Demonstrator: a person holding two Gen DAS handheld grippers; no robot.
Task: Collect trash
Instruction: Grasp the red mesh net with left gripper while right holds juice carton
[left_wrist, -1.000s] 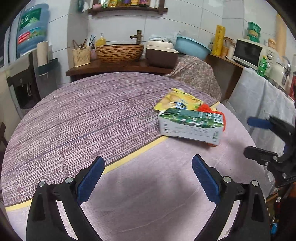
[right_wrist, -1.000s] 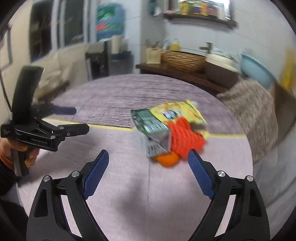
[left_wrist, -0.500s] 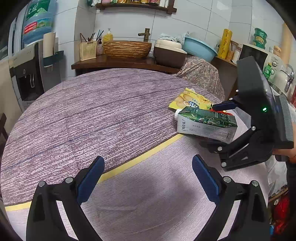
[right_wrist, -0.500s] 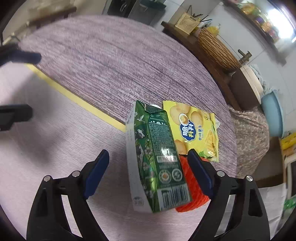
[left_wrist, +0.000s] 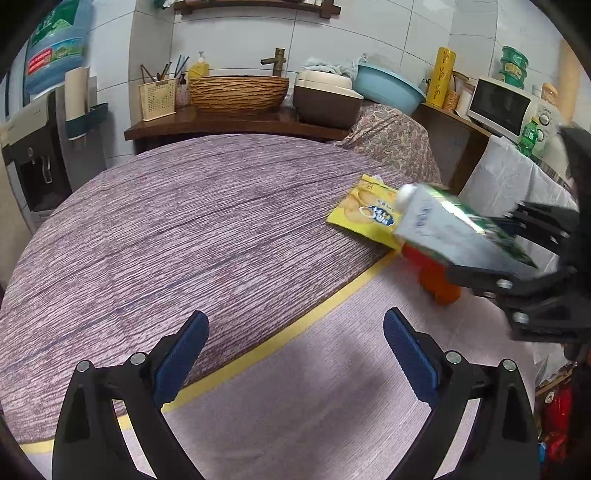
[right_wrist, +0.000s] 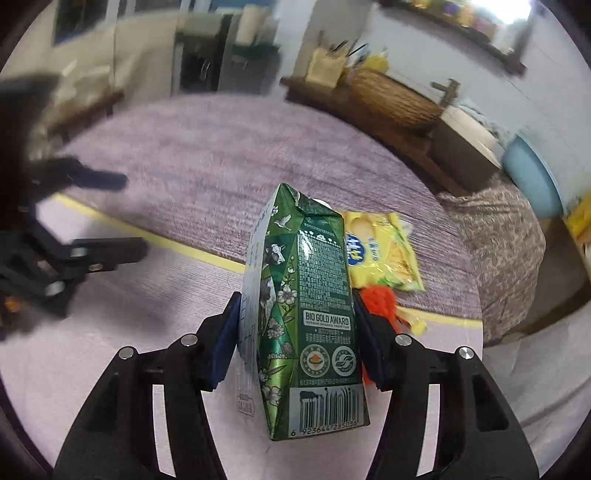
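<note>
Right gripper (right_wrist: 295, 332) closing on milk carton (right_wrist: 306, 302), pads against both sides, for lifting away; left gripper (left_wrist: 295, 347) spread, empty.

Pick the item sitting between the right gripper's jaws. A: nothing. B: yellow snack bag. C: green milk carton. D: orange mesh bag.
C: in the right wrist view the green milk carton stands between the closing jaws of the right gripper, both pads on its sides.
</note>
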